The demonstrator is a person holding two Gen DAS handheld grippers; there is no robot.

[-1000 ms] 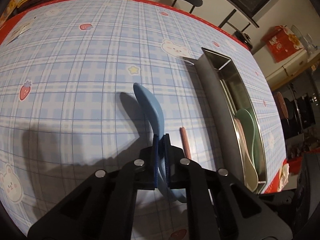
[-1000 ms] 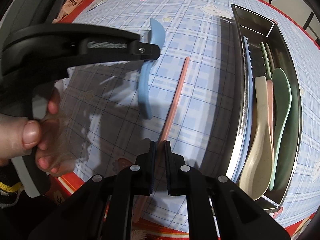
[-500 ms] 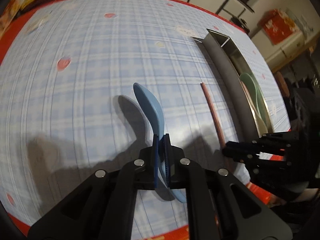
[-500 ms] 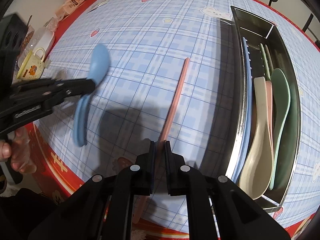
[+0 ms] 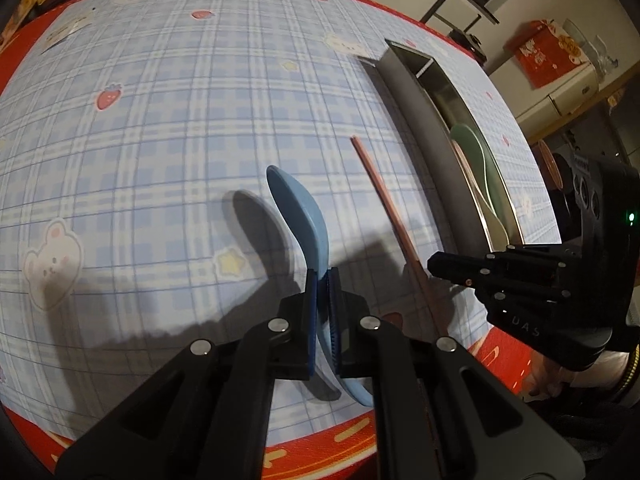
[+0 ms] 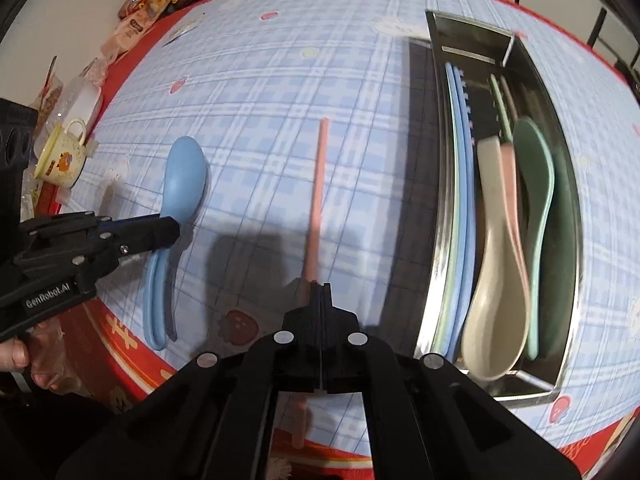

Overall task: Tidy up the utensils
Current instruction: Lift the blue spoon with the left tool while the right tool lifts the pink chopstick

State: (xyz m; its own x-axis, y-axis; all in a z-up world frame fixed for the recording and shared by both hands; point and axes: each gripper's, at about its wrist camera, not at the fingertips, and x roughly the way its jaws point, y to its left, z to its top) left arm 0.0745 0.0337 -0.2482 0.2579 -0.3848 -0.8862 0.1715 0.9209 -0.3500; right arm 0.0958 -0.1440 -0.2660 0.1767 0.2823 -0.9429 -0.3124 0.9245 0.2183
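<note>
The left gripper (image 5: pixel 323 280) has its jaws clamped on the handle of the blue spoon (image 6: pixel 182 184), bowl raised clear of the bench (image 5: pixel 160 128), probably so it can be carried across to the metal tray (image 6: pixel 568 184) where the other spoons already lie. The right gripper (image 6: pixel 321 286) has its jaws closed on the pink chopstick (image 6: pixel 318 184), gripped toward its near end, apparently for the same transfer. The chopstick's near end passes behind the gripper body, and whether it still touches the bench cannot be told.
</note>
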